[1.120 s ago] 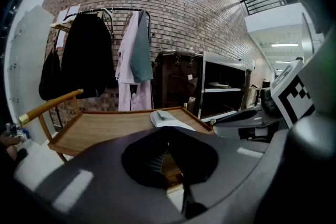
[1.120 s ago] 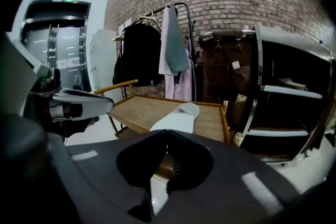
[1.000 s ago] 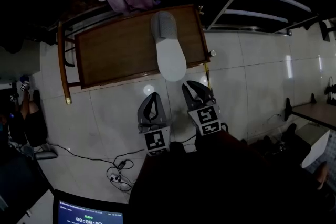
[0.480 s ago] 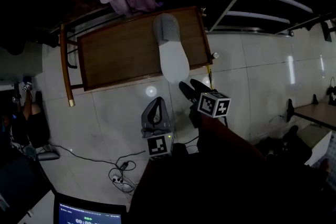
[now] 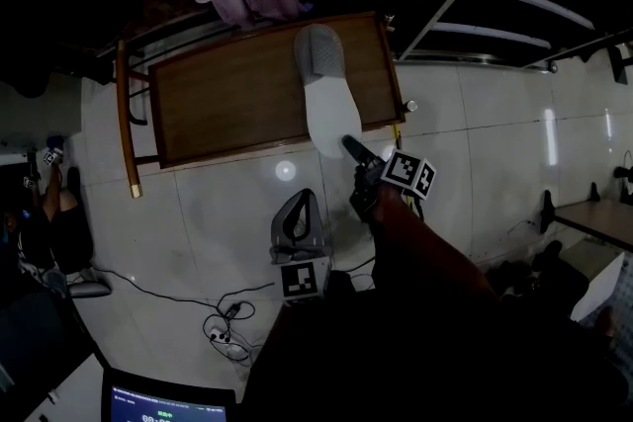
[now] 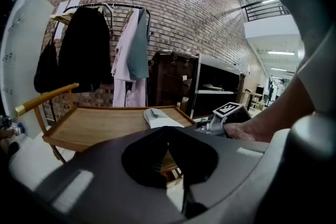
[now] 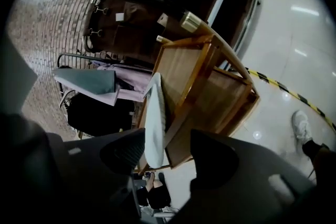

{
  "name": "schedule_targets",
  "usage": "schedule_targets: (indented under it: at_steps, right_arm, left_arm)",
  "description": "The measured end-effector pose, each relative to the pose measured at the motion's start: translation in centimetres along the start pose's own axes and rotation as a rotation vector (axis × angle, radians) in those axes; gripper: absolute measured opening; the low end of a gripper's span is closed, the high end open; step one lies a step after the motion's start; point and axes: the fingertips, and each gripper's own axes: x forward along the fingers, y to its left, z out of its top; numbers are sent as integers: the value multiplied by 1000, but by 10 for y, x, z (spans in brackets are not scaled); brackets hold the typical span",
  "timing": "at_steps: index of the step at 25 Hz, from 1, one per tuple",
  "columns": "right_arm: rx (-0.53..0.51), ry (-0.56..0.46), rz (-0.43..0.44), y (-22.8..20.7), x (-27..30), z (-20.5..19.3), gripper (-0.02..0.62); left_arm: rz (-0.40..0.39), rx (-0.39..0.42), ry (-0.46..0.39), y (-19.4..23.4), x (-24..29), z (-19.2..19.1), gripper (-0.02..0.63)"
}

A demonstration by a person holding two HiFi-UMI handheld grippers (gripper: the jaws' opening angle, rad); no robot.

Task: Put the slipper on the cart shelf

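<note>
Head view: slipper [image 5: 326,104] lying on cart shelf [image 5: 227,104], heel overhanging its near edge, right tool [image 5: 354,153] just beside the heel.
Left gripper view: left tool [image 6: 169,145] pressed together, empty.
Right gripper view: right tool spread, just been opening, slipper edge-on in the gap, unpinched.

My R gripper [image 5: 354,153] has rolled onto its side since 1 s ago: its marker cube faced up then and faces sideways now. It went fwd from beside the L gripper [image 5: 301,201] to the slipper [image 5: 327,104] heel. Its jaws have just been opening, nearly shut before and wide now. The heel shows between them, pads not pressing it.
</note>
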Motion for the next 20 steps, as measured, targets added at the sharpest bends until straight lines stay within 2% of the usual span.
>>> schedule_targets:
  at_steps: [4,11,15,20]
  right_arm:
    - [44,-10,-10,-6,8,5,243]
    - [-14,5,0,5,17,6,78]
    - [-74,7,-2,11,16,6,54]
    - [-90,12,22,19,16,5,38]
  left_arm:
    - [-8,2,0,-3,-2,0,17]
    - [-25,5,12,-4,-6,-5,17]
    - [-11,0,11,1,-6,-2,16]
    - [0,1,-3,6,-5,3,17]
